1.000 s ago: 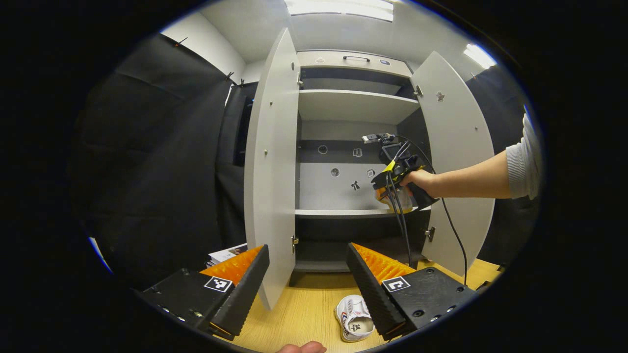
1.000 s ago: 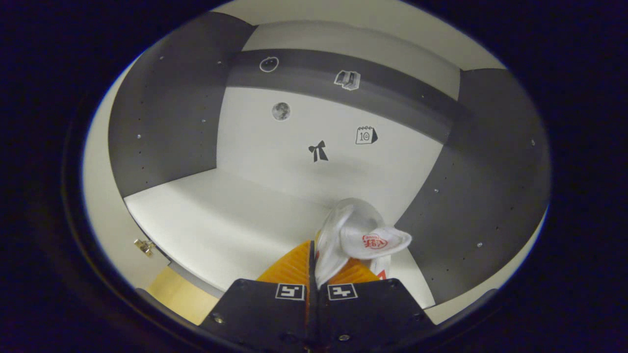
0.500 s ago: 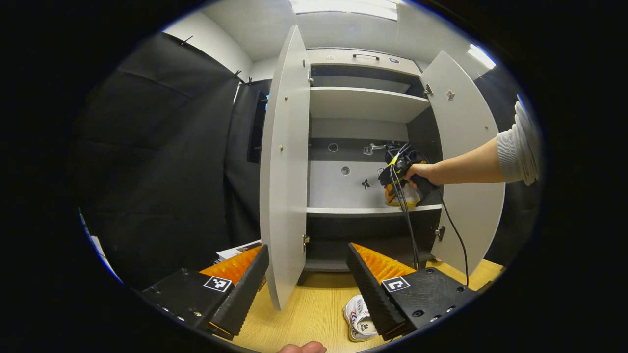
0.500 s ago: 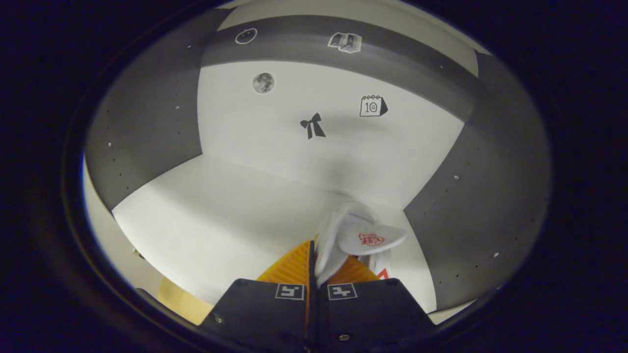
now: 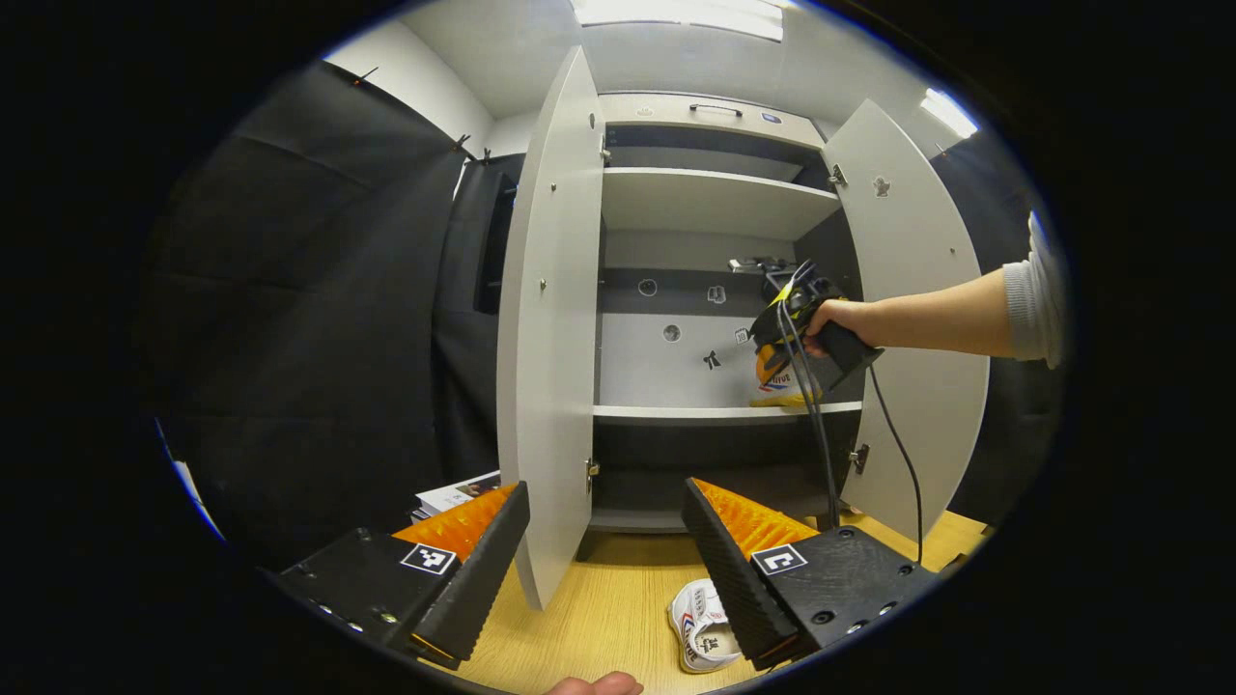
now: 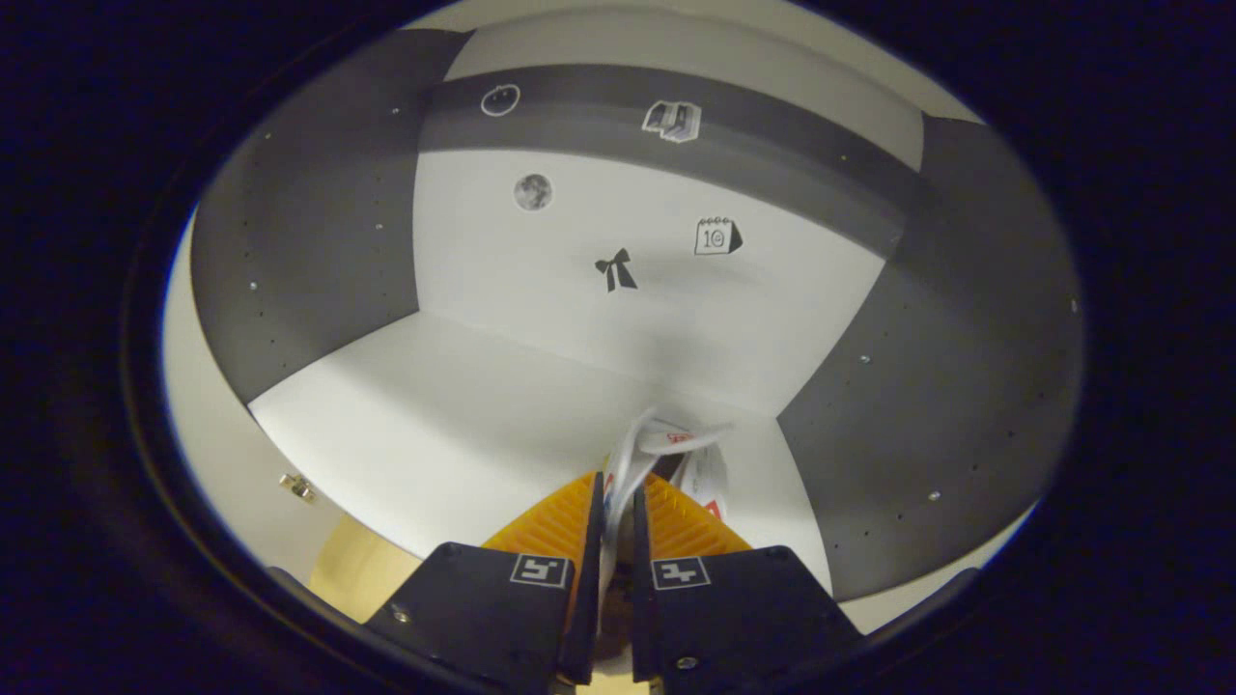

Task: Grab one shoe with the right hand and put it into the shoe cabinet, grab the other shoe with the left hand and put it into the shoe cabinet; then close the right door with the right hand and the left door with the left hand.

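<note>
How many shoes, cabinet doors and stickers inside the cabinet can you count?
White sneakers: 2, one on the middle shelf, one on the wooden floor
Open grey cabinet doors: 2, left, right
Black-and-white stickers on the back wall: 5
Total: 9

My shoe cabinet [image 5: 710,198] stands pale grey with both doors swung wide, the left door [image 5: 550,319] and right door [image 5: 917,319] flanking its open shelves. One white shoe [image 6: 666,454] with red markings sits on the middle shelf [image 6: 435,425] by the right wall, its edge between my right claw's [image 6: 610,502] slightly parted fingers. The other white shoe [image 5: 700,632] lies on the wooden bench [image 5: 608,608] before the cabinet.
</note>
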Action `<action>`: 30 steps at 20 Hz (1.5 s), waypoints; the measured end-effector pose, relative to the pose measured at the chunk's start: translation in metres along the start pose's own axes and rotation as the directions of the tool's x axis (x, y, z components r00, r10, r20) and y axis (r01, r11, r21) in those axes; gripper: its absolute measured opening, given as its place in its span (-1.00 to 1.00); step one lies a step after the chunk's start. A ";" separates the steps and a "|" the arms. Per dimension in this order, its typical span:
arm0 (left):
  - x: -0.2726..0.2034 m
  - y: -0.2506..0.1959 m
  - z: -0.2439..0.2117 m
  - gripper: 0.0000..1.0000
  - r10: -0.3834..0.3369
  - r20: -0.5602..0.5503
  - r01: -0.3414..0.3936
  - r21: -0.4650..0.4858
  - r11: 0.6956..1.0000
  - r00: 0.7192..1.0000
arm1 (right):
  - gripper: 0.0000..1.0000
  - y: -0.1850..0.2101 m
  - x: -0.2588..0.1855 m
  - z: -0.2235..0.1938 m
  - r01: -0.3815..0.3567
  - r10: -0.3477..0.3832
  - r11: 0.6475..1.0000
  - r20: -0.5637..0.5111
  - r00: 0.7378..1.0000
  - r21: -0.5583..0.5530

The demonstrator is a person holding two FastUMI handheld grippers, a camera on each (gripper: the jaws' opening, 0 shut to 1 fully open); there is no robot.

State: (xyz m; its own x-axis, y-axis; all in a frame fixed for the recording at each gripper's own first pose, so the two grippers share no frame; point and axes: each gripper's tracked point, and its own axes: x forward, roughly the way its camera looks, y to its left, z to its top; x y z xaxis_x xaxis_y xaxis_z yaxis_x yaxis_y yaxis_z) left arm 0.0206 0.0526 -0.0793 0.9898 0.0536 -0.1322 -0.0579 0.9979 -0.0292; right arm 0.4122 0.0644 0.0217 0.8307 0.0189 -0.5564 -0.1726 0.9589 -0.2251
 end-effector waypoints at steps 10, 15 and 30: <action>0.003 -0.031 -0.004 0.91 -0.062 0.001 0.062 -0.003 0.998 0.998 | -0.64 0.020 -0.176 -0.040 -0.126 0.089 0.990 0.394 0.915 0.071; -0.003 -0.042 -0.011 0.91 -0.081 0.000 0.081 0.022 0.996 0.997 | -0.39 0.018 -0.225 -0.120 -0.128 0.015 0.972 0.487 0.874 0.199; -0.015 -0.065 -0.084 0.90 -0.141 -0.104 0.135 -0.062 0.989 0.985 | 0.96 0.010 -0.314 -0.244 -0.032 -0.116 0.972 0.598 0.793 0.231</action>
State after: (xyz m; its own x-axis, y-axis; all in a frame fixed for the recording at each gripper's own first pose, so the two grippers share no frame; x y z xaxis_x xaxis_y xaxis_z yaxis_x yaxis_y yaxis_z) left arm -0.0017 -0.0163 -0.1586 0.9692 -0.0913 -0.2288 0.0679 0.9918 -0.1085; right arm 0.0198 -0.0007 -0.0012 0.9953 0.0731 0.0627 -0.0723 0.9973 -0.0160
